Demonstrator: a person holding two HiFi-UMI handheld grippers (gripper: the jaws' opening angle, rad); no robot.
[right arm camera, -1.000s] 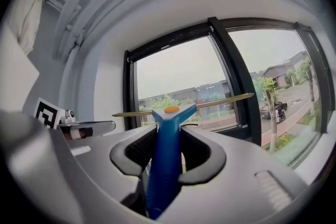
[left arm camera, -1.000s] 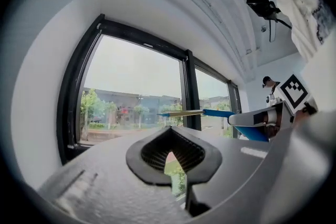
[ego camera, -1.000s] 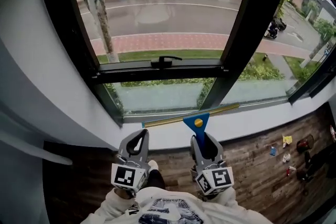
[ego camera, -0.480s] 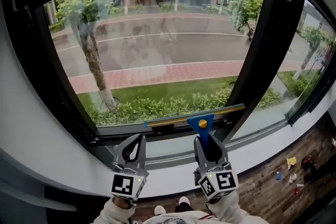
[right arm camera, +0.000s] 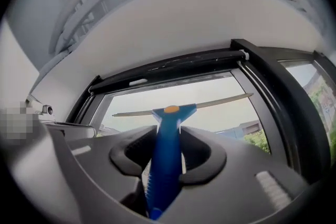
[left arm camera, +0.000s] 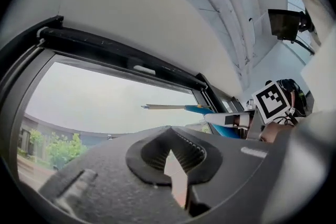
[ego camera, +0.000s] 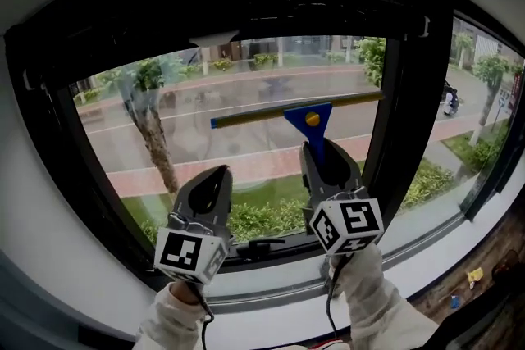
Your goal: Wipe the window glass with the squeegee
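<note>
Street-facing window glass [ego camera: 246,94] ahead; blue-handled brass-bladed squeegee [ego camera: 307,120] rising from white sill [ego camera: 271,291] toward 12 o'clock, readying downstroke; right gripper [ego camera: 321,153] fingers clamping it, left gripper [ego camera: 215,178] fingers closed, empty.

Street beyond the black frame [ego camera: 246,4]
I see a tree [ego camera: 152,135] at 9 o'clock, a road [ego camera: 254,139] and brick path [ego camera: 246,166] at centre, a hedge [ego camera: 262,217] under them, a handle [ego camera: 261,246] at 6, a scooter [ego camera: 449,100] at 3, and wood floor [ego camera: 484,295] at 4.
</note>
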